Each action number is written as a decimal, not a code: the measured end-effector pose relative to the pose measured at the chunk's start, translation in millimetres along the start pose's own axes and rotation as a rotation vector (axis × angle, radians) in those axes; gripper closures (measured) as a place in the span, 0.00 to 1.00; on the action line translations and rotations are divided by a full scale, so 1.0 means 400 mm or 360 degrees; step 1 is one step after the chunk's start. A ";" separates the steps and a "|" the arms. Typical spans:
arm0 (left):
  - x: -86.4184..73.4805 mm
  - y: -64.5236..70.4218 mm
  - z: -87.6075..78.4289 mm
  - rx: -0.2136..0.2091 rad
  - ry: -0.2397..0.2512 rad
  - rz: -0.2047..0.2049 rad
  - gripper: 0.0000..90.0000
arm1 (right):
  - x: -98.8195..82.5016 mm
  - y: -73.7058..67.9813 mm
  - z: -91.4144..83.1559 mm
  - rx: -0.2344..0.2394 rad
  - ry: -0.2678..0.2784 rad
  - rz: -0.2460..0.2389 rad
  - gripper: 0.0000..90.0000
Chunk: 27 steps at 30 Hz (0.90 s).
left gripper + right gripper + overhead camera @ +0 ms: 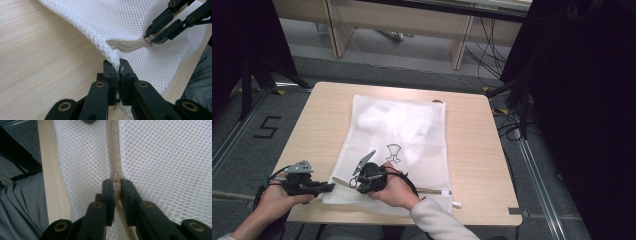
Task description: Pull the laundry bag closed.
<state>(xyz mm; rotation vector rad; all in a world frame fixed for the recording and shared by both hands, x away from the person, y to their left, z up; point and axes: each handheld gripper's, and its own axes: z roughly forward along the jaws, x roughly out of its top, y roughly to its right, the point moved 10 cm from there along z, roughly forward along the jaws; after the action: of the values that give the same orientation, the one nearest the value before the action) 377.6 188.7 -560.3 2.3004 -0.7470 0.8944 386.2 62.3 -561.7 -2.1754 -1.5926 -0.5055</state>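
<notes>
A white mesh laundry bag [397, 145] lies flat across the middle of a light wooden worktop [472, 150], its zippered edge nearest the person, with pale crumpled cloth [384, 120] showing through the netting at the far end and a small dark printed figure [394, 152] on its face. The right tongs [116, 186] are clamped together on the zip pull [115, 182], which sits on the beige zipper [113, 150] running along the bag's near edge; the left tongs [118, 71] are pinched on the bag's near left corner, the mesh bunched and lifted slightly between them. In the left gripper view the other tongs reach in from the bag's far side to the zipper's end. A hand [399, 192] in a pale sleeve [437, 222] crosses over the bag's near edge, covering part of the zipper line. Beyond the bag's far edge the worktop is bare wood; past it, grey floor [402, 67] carries loose black cables [492, 55], the legs of another wooden table [342, 30] and dark stands on either side. A floor marking shaped like the numeral five [267, 127] lies left of the bag.
</notes>
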 end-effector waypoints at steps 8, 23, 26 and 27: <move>-0.002 0.001 -0.001 0.0001 -0.0025 0.0010 0.95 | -0.006 0.004 -0.011 -0.0009 0.0008 0.0003 0.91; -0.002 0.000 -0.001 0.0003 -0.0029 0.0012 0.95 | -0.014 0.008 -0.022 -0.0022 -0.0004 0.0014 0.91; 0.000 -0.001 0.001 0.0016 0.0000 0.0010 0.95 | -0.013 0.008 -0.026 -0.0018 -0.0005 -0.0013 0.92; -0.001 -0.002 0.001 0.0018 -0.0004 0.0013 0.95 | -0.014 0.007 -0.027 -0.0023 -0.0004 0.0017 0.91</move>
<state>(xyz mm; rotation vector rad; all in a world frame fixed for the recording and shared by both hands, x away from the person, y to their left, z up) 378.0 189.1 -560.9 2.3104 -0.7542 0.9022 386.8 51.4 -555.7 -2.1947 -1.5824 -0.5130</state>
